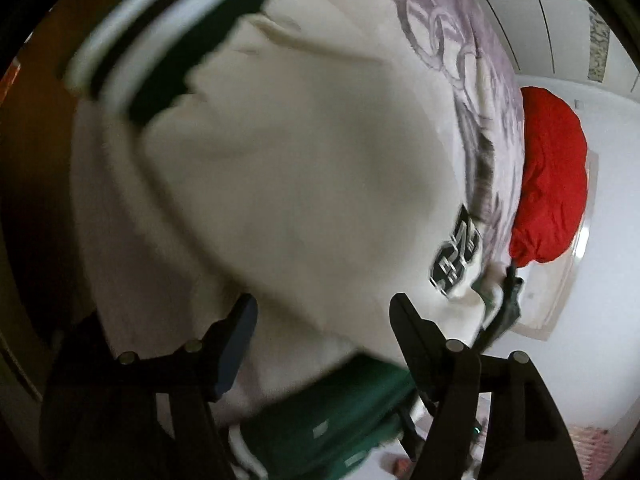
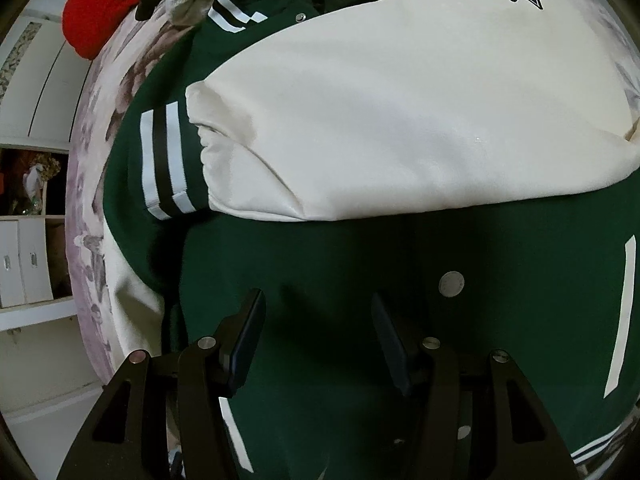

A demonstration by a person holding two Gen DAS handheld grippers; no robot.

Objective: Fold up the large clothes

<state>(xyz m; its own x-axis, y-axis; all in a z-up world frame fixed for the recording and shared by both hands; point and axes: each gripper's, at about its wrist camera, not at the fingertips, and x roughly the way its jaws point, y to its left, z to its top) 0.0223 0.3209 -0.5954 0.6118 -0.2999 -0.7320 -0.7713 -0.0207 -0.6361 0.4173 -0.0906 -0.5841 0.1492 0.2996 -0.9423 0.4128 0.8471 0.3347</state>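
A varsity jacket with a dark green body (image 2: 320,260) and cream sleeves lies on a bed. In the right wrist view one cream sleeve (image 2: 400,100) is laid across the body, its green and white striped cuff (image 2: 168,160) at the left. My right gripper (image 2: 318,312) stands open just above the green front, beside a metal snap (image 2: 451,284), with nothing between its fingers. In the blurred left wrist view a cream sleeve (image 1: 300,180) fills the frame, its striped cuff (image 1: 160,52) at the upper left. My left gripper (image 1: 322,316) is open, close over that sleeve.
The bed has a pale purple flowered cover (image 1: 452,12) (image 2: 86,200). A red bundle of cloth (image 1: 548,176) (image 2: 96,4) lies at the bed's edge. White cupboards (image 1: 520,28) (image 2: 24,264) stand beyond the bed.
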